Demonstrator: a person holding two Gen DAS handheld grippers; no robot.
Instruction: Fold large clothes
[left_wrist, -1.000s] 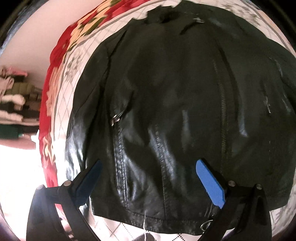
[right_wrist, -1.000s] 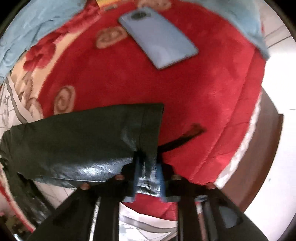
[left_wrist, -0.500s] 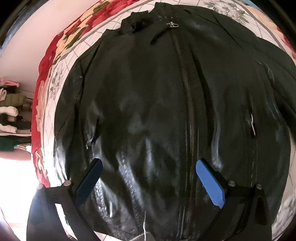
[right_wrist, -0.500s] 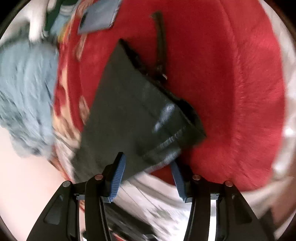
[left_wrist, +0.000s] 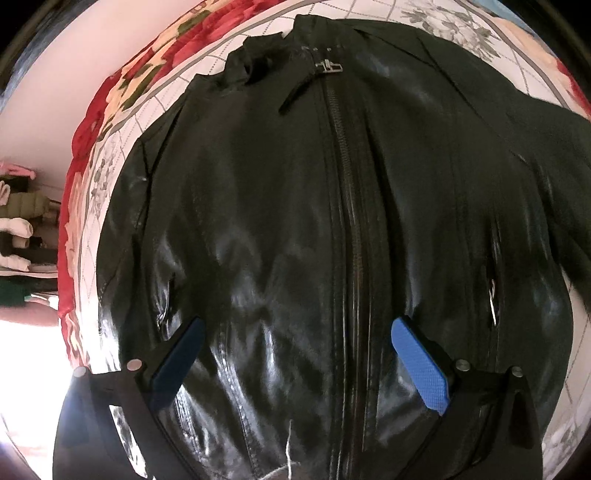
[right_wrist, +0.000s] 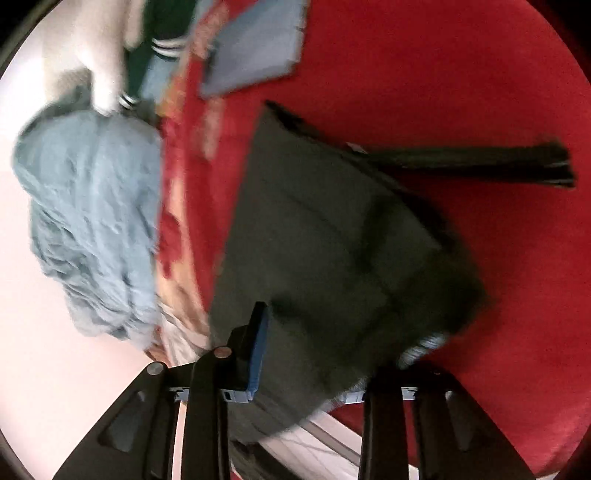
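A black leather jacket (left_wrist: 280, 221) lies face up and zipped on a bed, filling the left wrist view. My left gripper (left_wrist: 299, 354) hovers over its lower front near the central zip (left_wrist: 347, 206), open, with nothing between its blue pads (left_wrist: 421, 365). In the blurred right wrist view the jacket's sleeve (right_wrist: 332, 240) lies on the red blanket (right_wrist: 461, 74) and runs in between the fingers of my right gripper (right_wrist: 328, 354). Its jaws are closing but still stand wide. The left pad (right_wrist: 258, 350) sits at the sleeve's edge; the sleeve covers the right pad.
A white floral quilt (left_wrist: 443, 33) with a red flowered border lies under the jacket. On the blanket are a blue-grey phone (right_wrist: 255, 48), a crumpled light blue garment (right_wrist: 92, 221), a green striped garment (right_wrist: 159, 48) and a black strap (right_wrist: 480, 166). Shelves of folded clothes (left_wrist: 22, 221) stand at far left.
My left gripper slid across the jacket from its left pocket toward the central zip, staying open. My right gripper let go of the sleeve cuff, rolled and sank closer over the sleeve.
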